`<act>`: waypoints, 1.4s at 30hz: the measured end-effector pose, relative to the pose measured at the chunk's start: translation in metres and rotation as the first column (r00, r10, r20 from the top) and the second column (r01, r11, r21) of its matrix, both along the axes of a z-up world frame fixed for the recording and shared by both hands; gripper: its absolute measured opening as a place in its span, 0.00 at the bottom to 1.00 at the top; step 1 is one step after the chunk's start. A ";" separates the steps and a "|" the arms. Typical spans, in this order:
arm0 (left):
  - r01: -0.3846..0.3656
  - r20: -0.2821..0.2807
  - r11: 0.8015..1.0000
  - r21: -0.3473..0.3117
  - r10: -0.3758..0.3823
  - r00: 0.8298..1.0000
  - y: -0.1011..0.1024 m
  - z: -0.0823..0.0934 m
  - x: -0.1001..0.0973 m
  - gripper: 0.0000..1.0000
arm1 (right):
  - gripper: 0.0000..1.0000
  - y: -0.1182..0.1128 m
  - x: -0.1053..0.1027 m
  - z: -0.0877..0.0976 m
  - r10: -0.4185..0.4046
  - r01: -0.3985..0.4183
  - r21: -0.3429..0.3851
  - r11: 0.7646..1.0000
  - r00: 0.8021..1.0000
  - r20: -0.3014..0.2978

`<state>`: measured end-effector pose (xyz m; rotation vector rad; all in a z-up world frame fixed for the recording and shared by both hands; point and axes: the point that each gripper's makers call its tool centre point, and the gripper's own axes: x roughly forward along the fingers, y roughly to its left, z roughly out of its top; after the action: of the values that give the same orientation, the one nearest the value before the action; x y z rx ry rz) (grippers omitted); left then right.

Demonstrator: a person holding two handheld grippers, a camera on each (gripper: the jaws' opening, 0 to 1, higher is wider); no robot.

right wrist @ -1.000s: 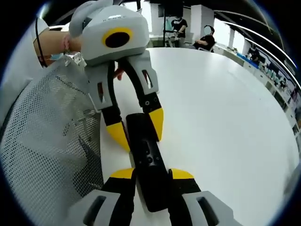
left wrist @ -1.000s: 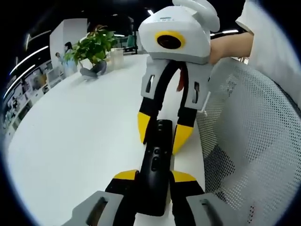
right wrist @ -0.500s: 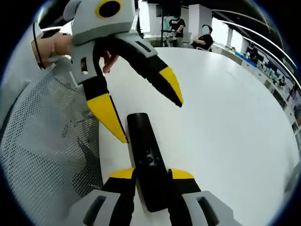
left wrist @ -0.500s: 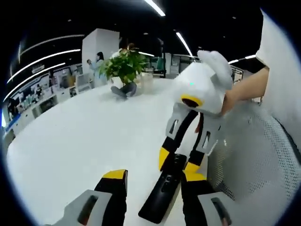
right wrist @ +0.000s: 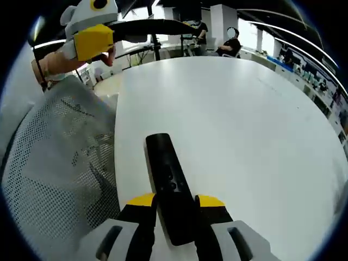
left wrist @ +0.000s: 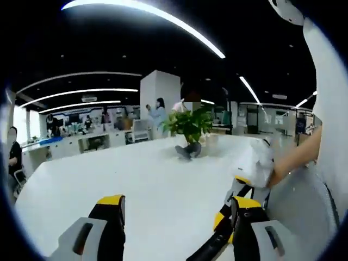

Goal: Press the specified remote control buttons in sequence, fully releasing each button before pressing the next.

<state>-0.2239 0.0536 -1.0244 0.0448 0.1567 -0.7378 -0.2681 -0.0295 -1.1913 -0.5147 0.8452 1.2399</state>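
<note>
So the left gripper [left wrist: 174,220] has let go of the remote [right wrist: 167,179] and lifted well clear of it. A second ago its yellow tips were straddling the far end of the remote; half a second ago they were already spread and rising. Now, in the right gripper view, it hangs high above the remote's far end, near the person's hand [right wrist: 54,61], and the left gripper view looks out level across the white table [right wrist: 244,119] toward the potted plant [left wrist: 187,128] well beyond the remote.

Left jaws: spread wide, nothing between them. Right gripper [right wrist: 175,204]: jaws pinching the near end of the remote, which lies flat on the table, button face up, just beside the table edge and the mesh chair back [right wrist: 60,163].

My read: that's a release, so nothing is touching a button now and the next press can start from a clean state. Which button in the sequence comes next, can't tell.

Containers: just the plant's pot, too small to make out beyond the foliage in it.
</note>
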 end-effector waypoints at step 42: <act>-0.298 0.021 0.923 -0.243 0.312 0.950 0.078 0.010 0.008 1.00 | 0.25 -0.004 0.006 -0.001 -0.026 0.026 -0.075 0.997 1.000 -0.007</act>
<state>-0.2159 0.1317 -1.0146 -0.1829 0.0159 -0.4380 -0.2617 -0.0335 -1.1918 -0.5579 0.9053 1.1902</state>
